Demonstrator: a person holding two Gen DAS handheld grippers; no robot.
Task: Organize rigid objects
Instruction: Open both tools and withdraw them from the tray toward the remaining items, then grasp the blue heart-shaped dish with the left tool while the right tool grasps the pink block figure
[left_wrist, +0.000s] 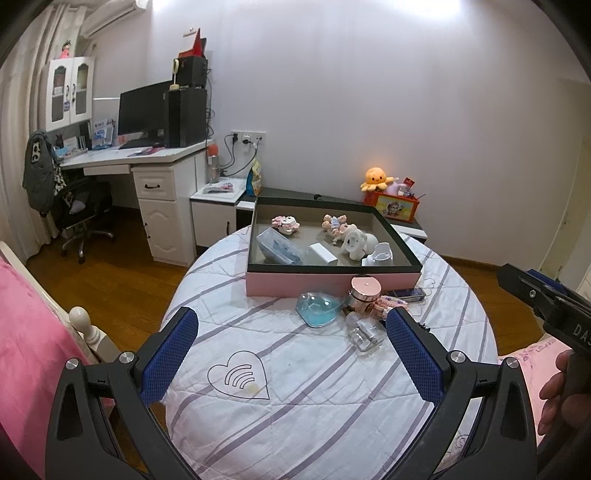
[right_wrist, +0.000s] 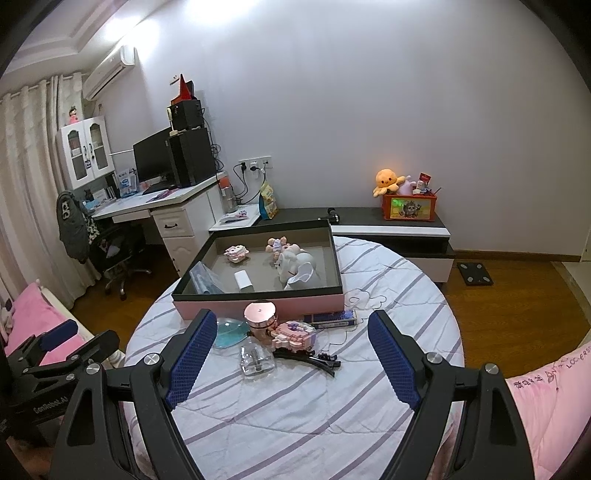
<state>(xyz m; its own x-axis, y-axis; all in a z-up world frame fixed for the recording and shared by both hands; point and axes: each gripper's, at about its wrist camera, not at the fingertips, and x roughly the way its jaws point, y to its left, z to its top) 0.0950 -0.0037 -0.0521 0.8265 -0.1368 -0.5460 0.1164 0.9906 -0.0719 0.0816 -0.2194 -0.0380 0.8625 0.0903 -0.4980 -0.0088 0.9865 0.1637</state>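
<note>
Reading "GenRoboLAI" on left claw (right_wrist: 55, 341) body; jaws spread.

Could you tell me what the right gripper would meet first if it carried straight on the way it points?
Probably the black hair clip lying on the striped bedcover, between the open right gripper and the pink box; depth is uncertain.

A white desk (right_wrist: 159, 199) bears a monitor (right_wrist: 151, 158); an orange octopus plush (right_wrist: 388, 181) sits apart.
</note>
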